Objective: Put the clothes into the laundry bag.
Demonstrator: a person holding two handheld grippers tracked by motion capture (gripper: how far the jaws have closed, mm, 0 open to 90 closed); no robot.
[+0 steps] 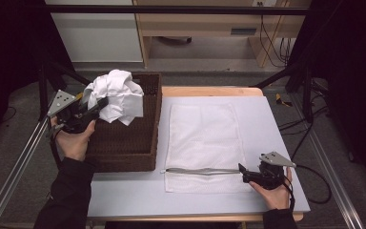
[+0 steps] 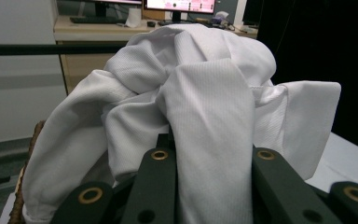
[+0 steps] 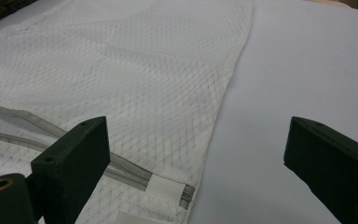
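A crumpled white garment (image 1: 116,95) hangs above the back left of a dark wicker basket (image 1: 124,143), with my left gripper (image 1: 100,106) shut on it. In the left gripper view the cloth (image 2: 205,107) bulges up between the two black jaws of that gripper (image 2: 209,156). A white mesh laundry bag (image 1: 202,138) lies flat on the table, its grey zipper (image 1: 200,171) running along the near end. My right gripper (image 1: 242,174) rests open at the zipper's right end. In the right gripper view the jaws of my right gripper (image 3: 198,135) stand wide apart over the bag's corner (image 3: 135,70) and zipper end (image 3: 130,170).
The basket stands on the left side of the pale table (image 1: 271,129), against the mesh bag's left edge. Metal rails (image 1: 9,176) run along both sides of the table. A wooden desk (image 1: 205,24) stands beyond the far edge.
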